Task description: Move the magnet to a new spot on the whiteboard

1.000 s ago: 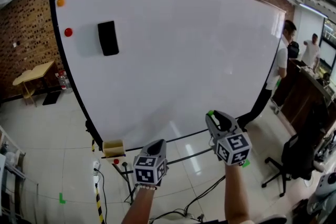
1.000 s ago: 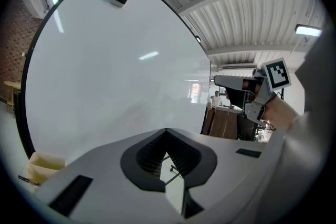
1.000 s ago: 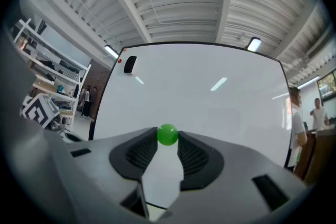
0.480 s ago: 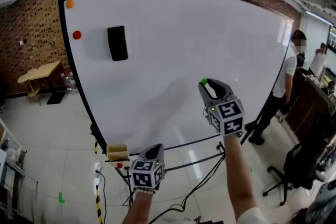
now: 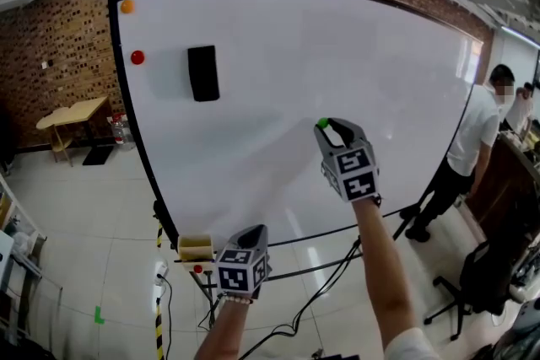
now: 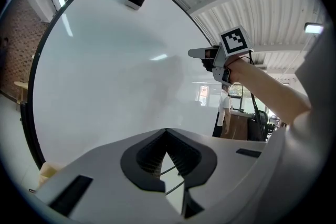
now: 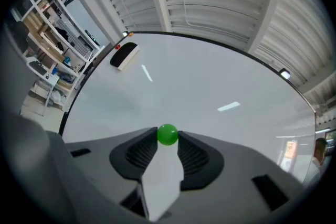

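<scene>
A large whiteboard on a stand fills the head view. My right gripper is raised in front of its middle, shut on a small round green magnet pinched at the jaw tips, also visible as the green magnet. In the left gripper view that right gripper points at the whiteboard. My left gripper hangs low near the board's bottom edge, jaws shut with nothing between them. A red magnet and an orange magnet sit at the board's upper left.
A black eraser sticks to the board right of the red magnet. A small yellow box sits at the board's lower left corner. Two people stand at the right beside a counter. A wooden table stands far left; cables lie on the floor.
My right gripper has risen with the green magnet from near the board's bottom edge to the middle of the board and rolled. The left gripper stays low, shifting slightly.
</scene>
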Available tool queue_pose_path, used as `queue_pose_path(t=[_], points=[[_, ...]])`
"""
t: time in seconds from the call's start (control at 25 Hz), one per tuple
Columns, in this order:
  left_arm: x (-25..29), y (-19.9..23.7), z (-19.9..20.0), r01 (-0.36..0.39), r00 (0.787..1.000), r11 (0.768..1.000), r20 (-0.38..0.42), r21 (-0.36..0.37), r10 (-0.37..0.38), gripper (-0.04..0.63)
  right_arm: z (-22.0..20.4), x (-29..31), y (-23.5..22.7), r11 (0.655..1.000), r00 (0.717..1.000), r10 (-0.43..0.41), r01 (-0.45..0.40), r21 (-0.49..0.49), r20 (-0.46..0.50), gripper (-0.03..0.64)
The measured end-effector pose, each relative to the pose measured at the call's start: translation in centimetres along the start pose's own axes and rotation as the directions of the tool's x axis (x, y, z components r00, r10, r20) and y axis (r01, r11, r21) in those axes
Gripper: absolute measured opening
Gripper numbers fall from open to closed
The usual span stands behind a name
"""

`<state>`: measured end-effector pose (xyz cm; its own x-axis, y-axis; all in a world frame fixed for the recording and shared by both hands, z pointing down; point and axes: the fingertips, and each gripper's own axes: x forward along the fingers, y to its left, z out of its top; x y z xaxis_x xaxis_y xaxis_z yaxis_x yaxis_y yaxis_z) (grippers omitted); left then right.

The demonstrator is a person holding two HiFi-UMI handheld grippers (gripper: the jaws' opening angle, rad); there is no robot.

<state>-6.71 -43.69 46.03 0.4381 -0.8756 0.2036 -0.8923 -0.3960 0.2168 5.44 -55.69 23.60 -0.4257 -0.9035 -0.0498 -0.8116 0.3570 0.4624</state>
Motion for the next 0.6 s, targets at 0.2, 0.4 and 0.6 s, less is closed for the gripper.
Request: queue_pose_path(t=[0.2, 0.4, 0.6], points=[[0.5, -0.3, 0.9, 0.006, 1.0, 1.0, 0.003, 0.004, -0.006, 0.0, -0.7, 1.9, 0.3, 1.0, 1.0, -0.013, 0.013, -0.023, -0.028, 0.136], [0.4, -0.5, 0.8, 0.012, 1.0, 1.0, 0.004, 0.0, -0.012, 0.0, -1.1, 3.1, 0.6, 0.999, 0.999, -0.028, 0.026, -0.044, -0.046, 0.137], [0.2, -0.5, 0.2, 0.016, 1.0, 1.0, 0.0, -0.014, -0.016, 0.0, -1.7, 4.0, 0.7, 0.999, 0.997, -0.032, 0.029, -0.044, -0.072, 0.137]])
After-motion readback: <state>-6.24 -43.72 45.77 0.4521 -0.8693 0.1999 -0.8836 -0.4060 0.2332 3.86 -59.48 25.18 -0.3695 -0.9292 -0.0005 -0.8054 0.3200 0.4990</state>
